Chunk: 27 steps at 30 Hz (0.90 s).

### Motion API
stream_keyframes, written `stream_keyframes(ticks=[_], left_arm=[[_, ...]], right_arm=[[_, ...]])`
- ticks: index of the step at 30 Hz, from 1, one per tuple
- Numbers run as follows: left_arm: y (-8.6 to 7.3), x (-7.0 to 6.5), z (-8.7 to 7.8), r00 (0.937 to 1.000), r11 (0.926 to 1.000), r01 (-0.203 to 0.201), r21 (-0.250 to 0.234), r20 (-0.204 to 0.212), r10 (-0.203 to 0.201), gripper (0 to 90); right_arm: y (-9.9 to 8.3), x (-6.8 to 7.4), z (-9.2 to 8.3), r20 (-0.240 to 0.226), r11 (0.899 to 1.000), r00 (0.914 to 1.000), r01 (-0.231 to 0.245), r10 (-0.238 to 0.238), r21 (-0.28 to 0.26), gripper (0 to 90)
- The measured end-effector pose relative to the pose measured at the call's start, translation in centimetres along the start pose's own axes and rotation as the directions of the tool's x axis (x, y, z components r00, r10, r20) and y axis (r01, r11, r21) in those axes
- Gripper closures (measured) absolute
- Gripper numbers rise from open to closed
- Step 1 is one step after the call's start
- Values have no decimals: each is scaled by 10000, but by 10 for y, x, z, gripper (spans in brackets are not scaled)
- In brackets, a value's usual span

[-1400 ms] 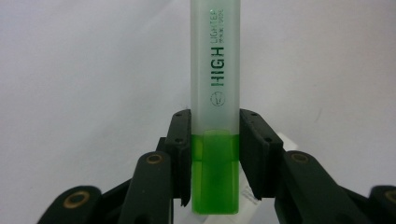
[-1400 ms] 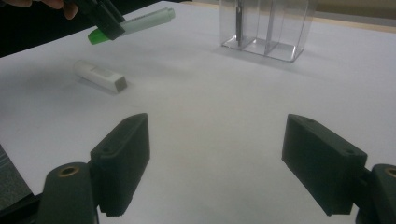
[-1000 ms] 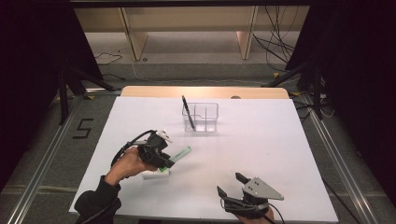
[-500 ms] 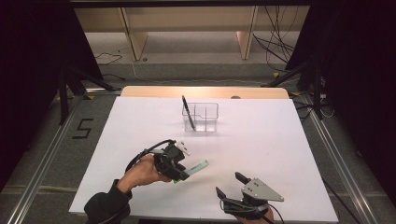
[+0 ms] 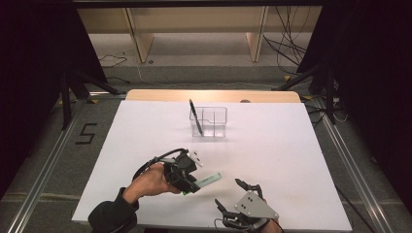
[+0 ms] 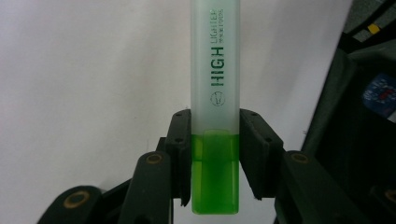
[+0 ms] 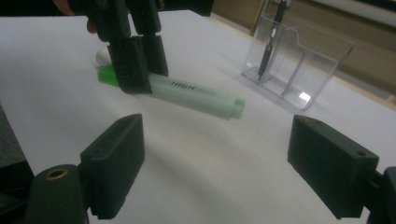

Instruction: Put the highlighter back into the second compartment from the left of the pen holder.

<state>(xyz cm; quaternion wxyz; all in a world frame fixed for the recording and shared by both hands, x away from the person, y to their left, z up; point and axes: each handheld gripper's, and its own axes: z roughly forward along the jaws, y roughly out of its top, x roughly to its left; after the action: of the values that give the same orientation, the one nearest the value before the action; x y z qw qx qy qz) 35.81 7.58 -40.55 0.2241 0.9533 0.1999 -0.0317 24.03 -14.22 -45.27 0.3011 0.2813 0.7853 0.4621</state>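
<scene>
- High view: the left hand-held gripper point(image 5: 187, 175) sits on the near side of the clear organizer point(image 5: 209, 122), well apart from it, over the white desk point(image 5: 291, 160).
- Its jaws are clamped on a green highlighter point(image 5: 206, 181), which sticks out from the jaws toward the right hand-held gripper point(image 5: 233, 194).
- Left gripper view: the two black pads press both sides of the highlighter point(image 6: 215, 116) near its bright green end; the pale barrel with dark green lettering runs away from the camera.
- Right gripper view: the highlighter point(image 7: 196, 95) is held tilted above the desk, on the near side of the organizer point(image 7: 303, 60), its pale capped end nearest the organizer.
- The right hand-held gripper's jaws stand wide apart with nothing between them, and it is at the desk's near edge, farthest from the organizer.
- A dark pen point(image 5: 196, 116) leans upright in the organizer's left compartment.
</scene>
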Motion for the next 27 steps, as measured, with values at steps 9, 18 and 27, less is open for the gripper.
stream_keyframes(ticks=[9,18,27], left_arm=[[5,-8,2,9995,9992,-219,328,241,211,666],[8,-11,6,9986,9982,-397,439,353,381,665],[9,-13,8,9981,9976,-493,481,399,474,665]], right_arm=[[4,26,7,929,9581,9536,2845,-2863,330,231],[0,47,19,1661,8318,8151,5411,-5550,1237,293],[-3,57,28,1983,7329,7056,6574,-6803,1753,377]])
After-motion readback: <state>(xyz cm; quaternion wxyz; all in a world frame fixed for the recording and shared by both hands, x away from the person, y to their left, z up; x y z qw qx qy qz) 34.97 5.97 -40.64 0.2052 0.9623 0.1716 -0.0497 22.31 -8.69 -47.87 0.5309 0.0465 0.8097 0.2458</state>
